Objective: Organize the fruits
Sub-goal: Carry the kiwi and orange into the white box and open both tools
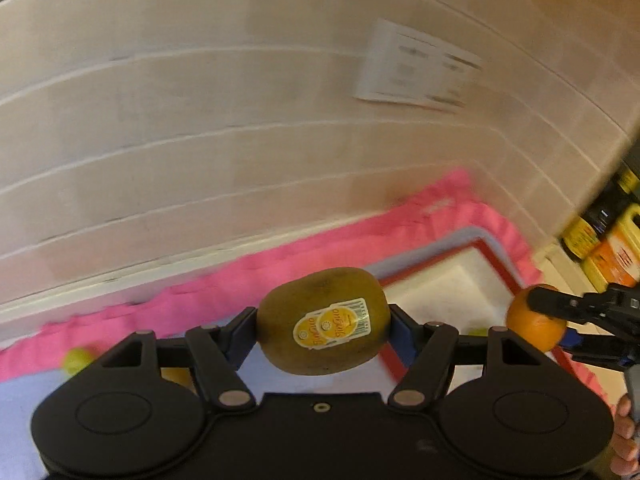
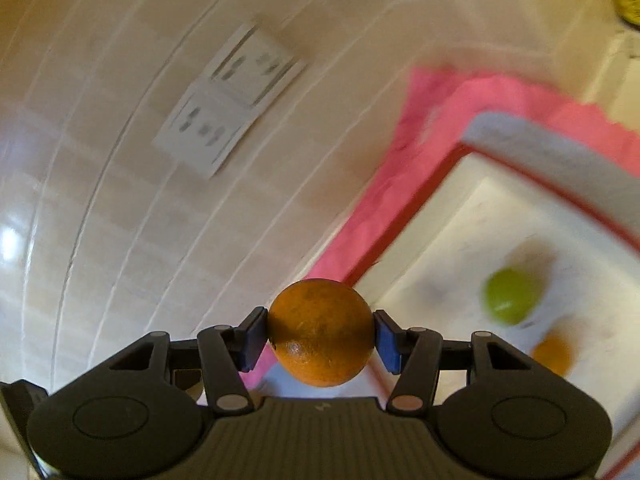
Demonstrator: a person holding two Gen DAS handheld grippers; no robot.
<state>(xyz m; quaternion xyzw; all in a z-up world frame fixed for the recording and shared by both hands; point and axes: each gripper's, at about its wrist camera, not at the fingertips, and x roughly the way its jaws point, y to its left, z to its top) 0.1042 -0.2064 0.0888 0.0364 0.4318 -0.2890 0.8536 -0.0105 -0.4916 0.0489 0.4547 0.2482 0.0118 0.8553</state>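
While my left gripper (image 1: 323, 322) has its fingers clamped on a brown kiwi (image 1: 323, 320) with a yellow sticker, low in the middle of the left wrist view, my right gripper (image 2: 320, 334) has its fingers clamped on an orange (image 2: 321, 332), low in the middle of the right wrist view. At the right of that view, a white tray (image 2: 448, 216) with a red rim lies on a pink cloth (image 2: 404, 168) and holds a green fruit (image 2: 510, 296) and a blurred orange one (image 2: 554, 354).
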